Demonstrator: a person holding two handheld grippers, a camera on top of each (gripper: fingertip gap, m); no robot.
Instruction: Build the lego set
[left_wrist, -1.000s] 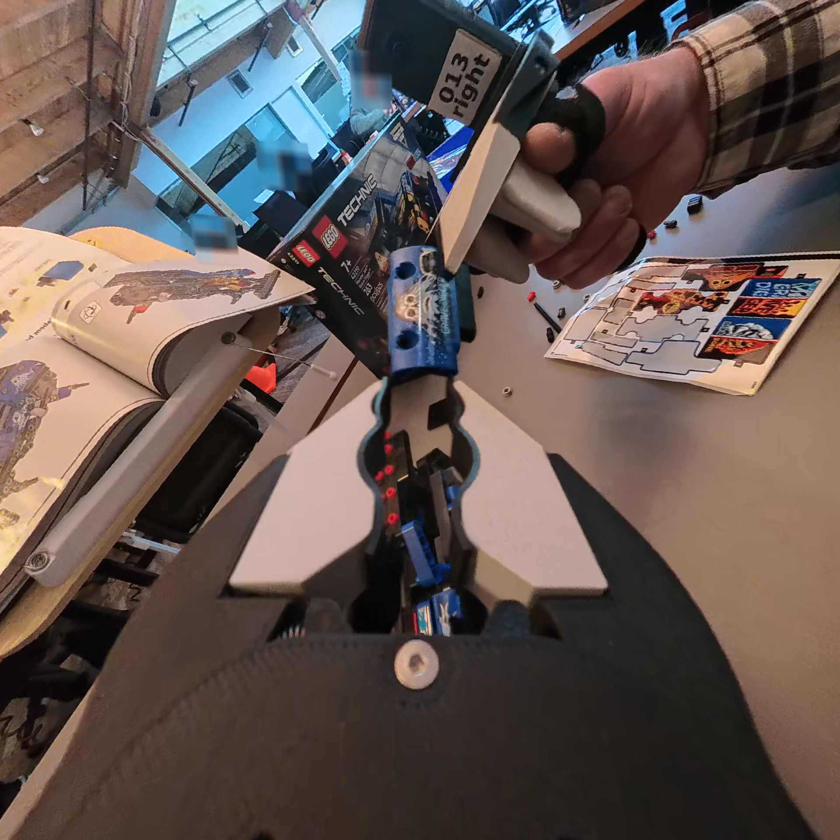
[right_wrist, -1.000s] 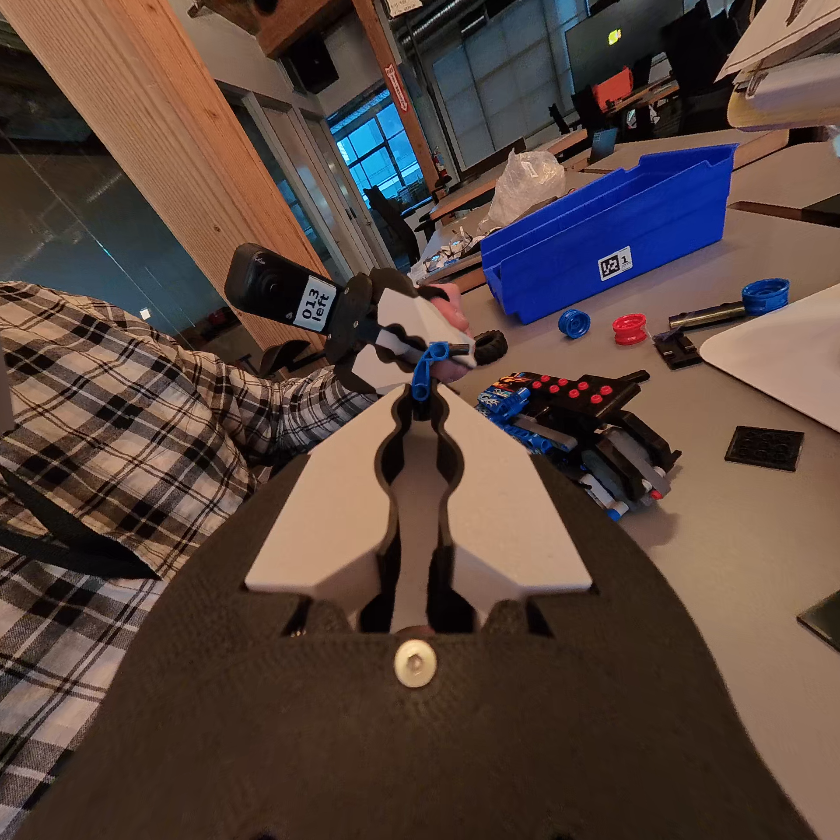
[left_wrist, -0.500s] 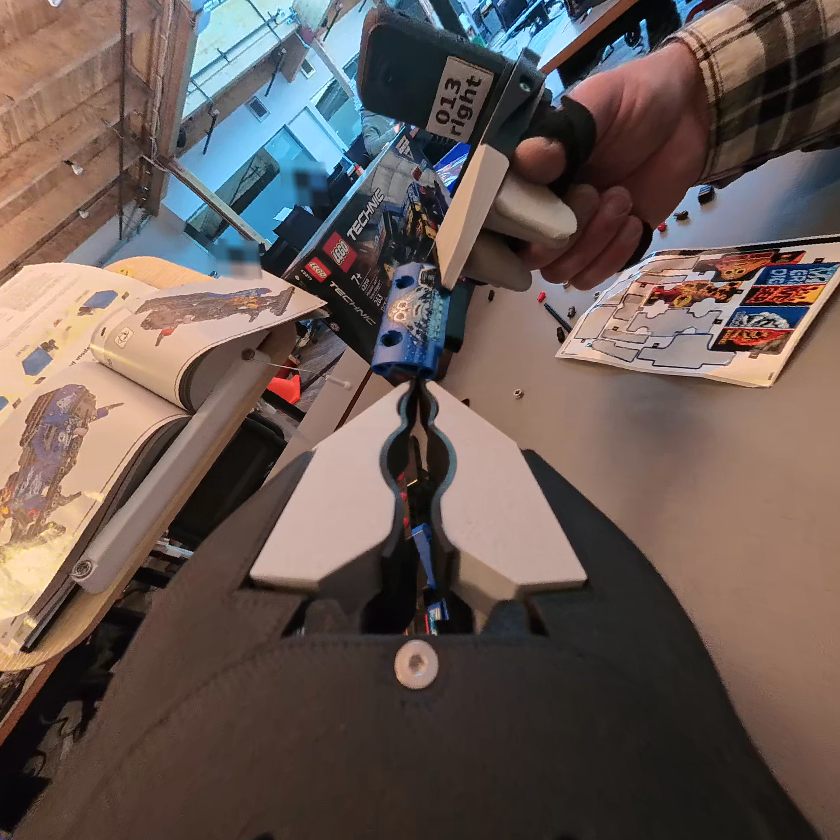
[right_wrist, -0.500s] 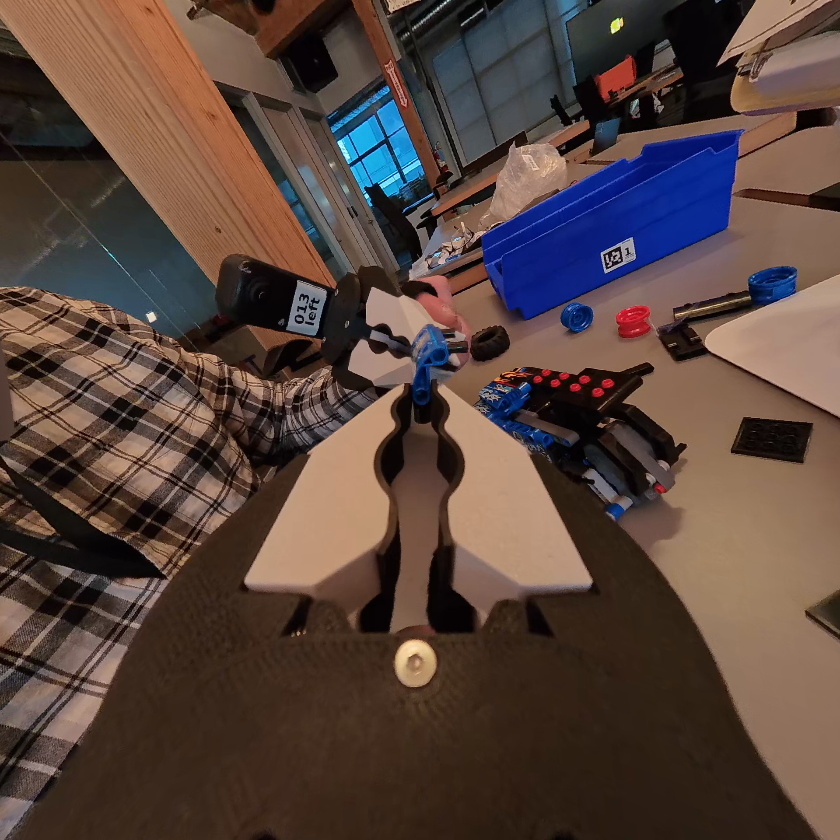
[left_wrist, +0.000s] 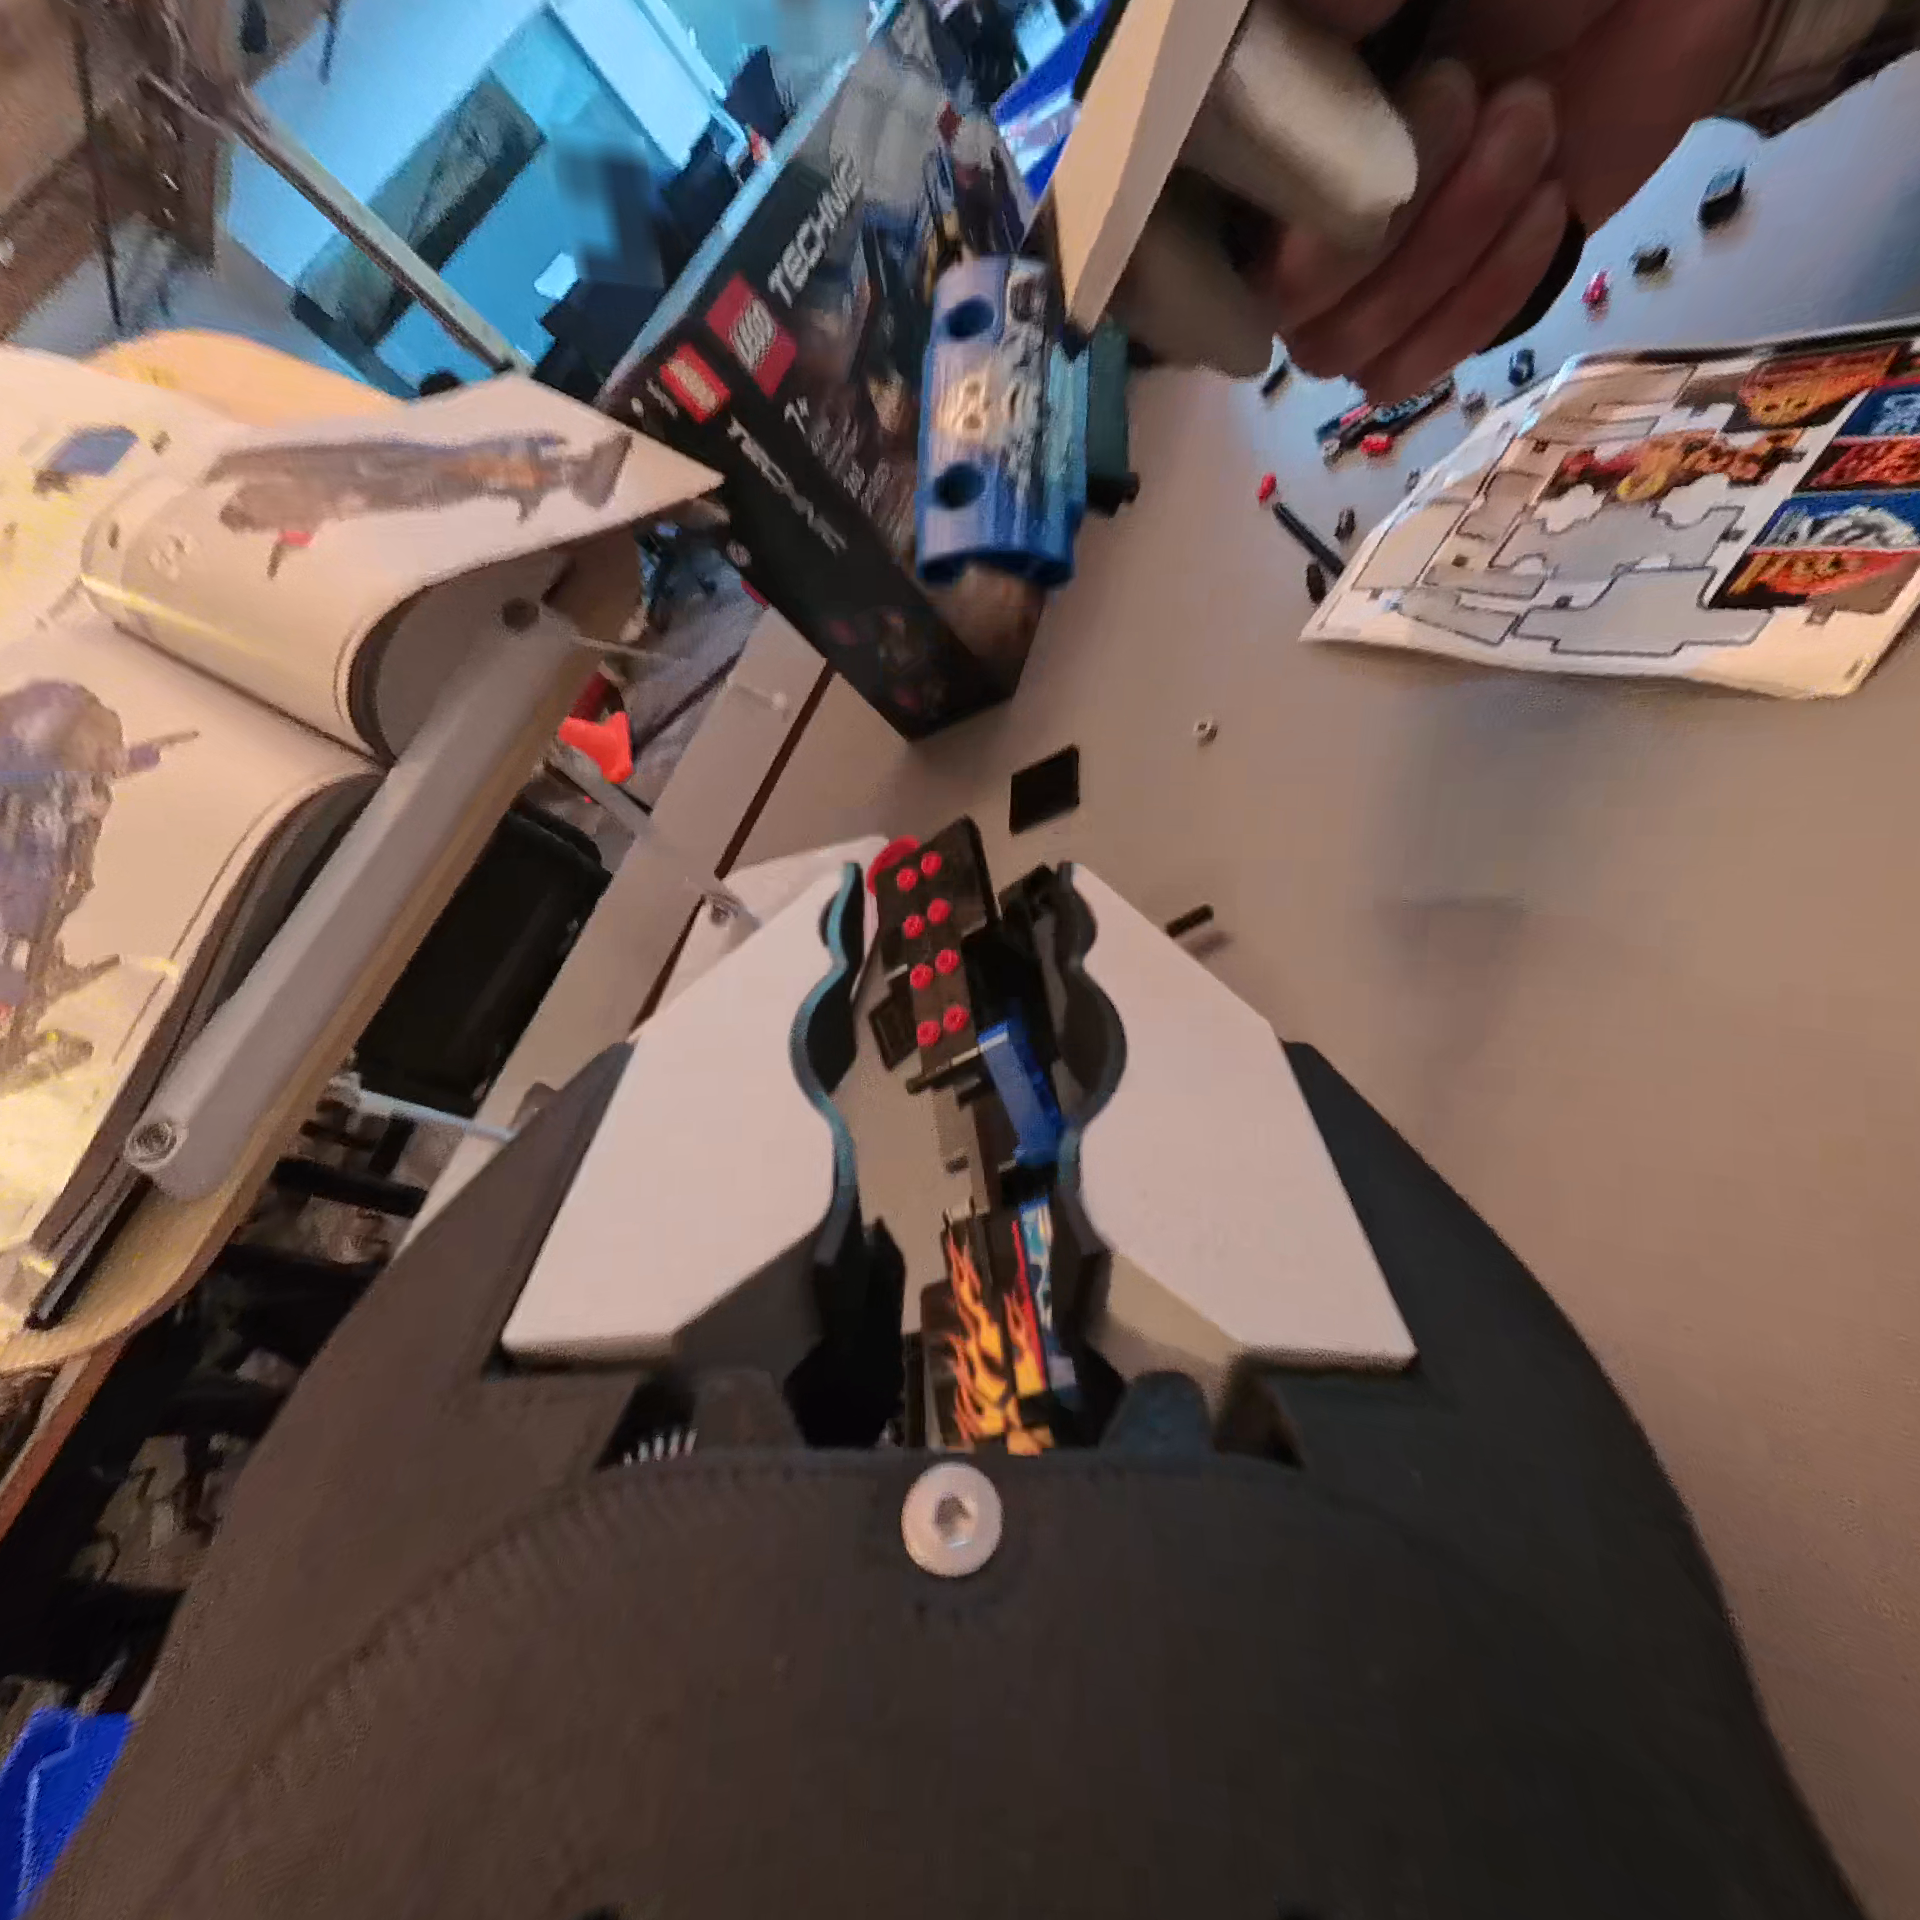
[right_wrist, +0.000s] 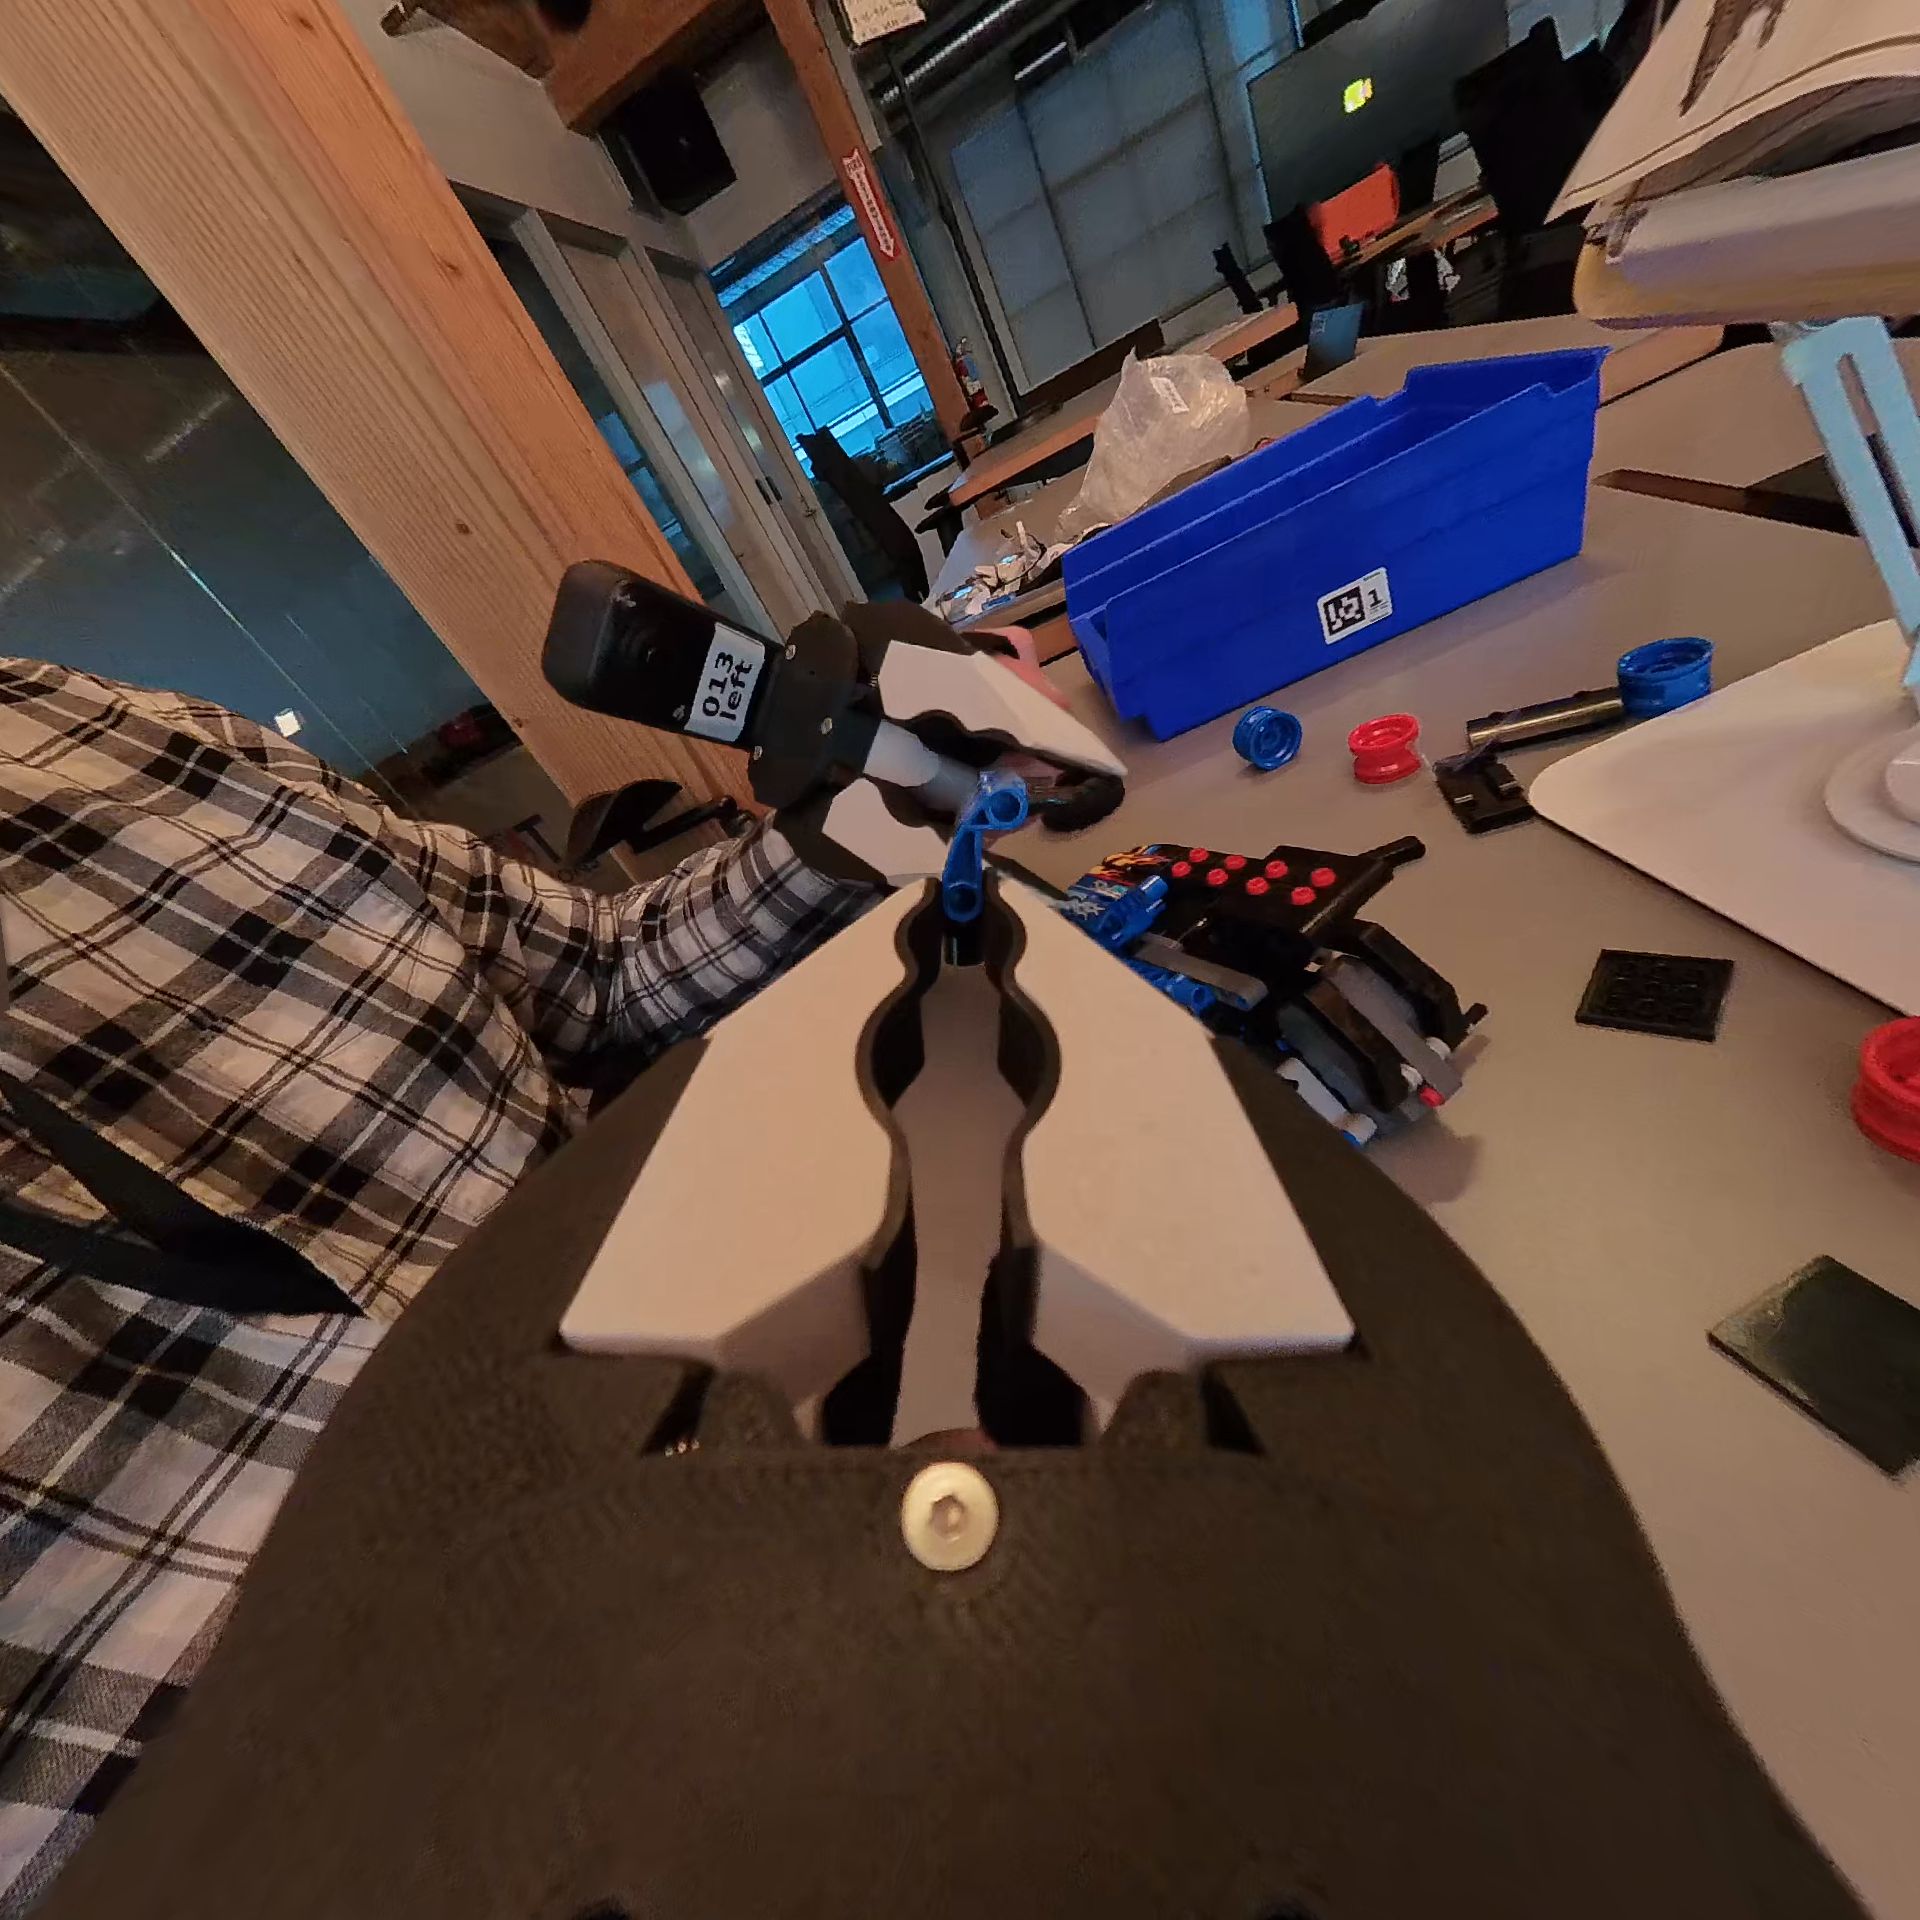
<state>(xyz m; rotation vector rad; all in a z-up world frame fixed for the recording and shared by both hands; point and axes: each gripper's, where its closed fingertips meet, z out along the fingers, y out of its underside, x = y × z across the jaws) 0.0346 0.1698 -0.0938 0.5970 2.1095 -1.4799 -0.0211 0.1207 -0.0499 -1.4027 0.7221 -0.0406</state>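
Left gripper (left_wrist: 961, 894): fingers (left_wrist: 727, 1122) are being held well apart, nothing is being gripped between them. The partly built lego model (left_wrist: 935, 977) is being seen through the gap between the fingers, lying on the grey table (left_wrist: 1558, 935) below them. Black body, red studs, blue parts and a flame sticker are showing near the finger roots.

Right gripper (right_wrist: 966, 899): fingers are being kept nearly closed, and a blue panel piece (right_wrist: 971, 852) is being pinched at the tips. It is being seen edge-on, sticking out past the tips toward the left gripper. In the left wrist view the same piece (left_wrist: 992, 436) is being held up well ahead of the left fingertips, apart from them. Its decorated face is being shown to the camera, with a person's hand (left_wrist: 1507, 156) on the right gripper's handle above it. That view is being blurred by motion.

In the right wrist view the model (right_wrist: 1268, 966) is lying on the table just right of the fingertips, not being touched by either gripper. Farther beyond the tips to the right, a blue wheel (right_wrist: 1268, 736), a red wheel (right_wrist: 1384, 746) and a blue bin (right_wrist: 1351, 540) are sitting.

Ahead of the left fingers, the lego box (left_wrist: 790, 416) is standing slightly left and a sticker sheet (left_wrist: 1610, 520) is lying right. An open instruction booklet (left_wrist: 208, 623) is being propped on a stand far left.
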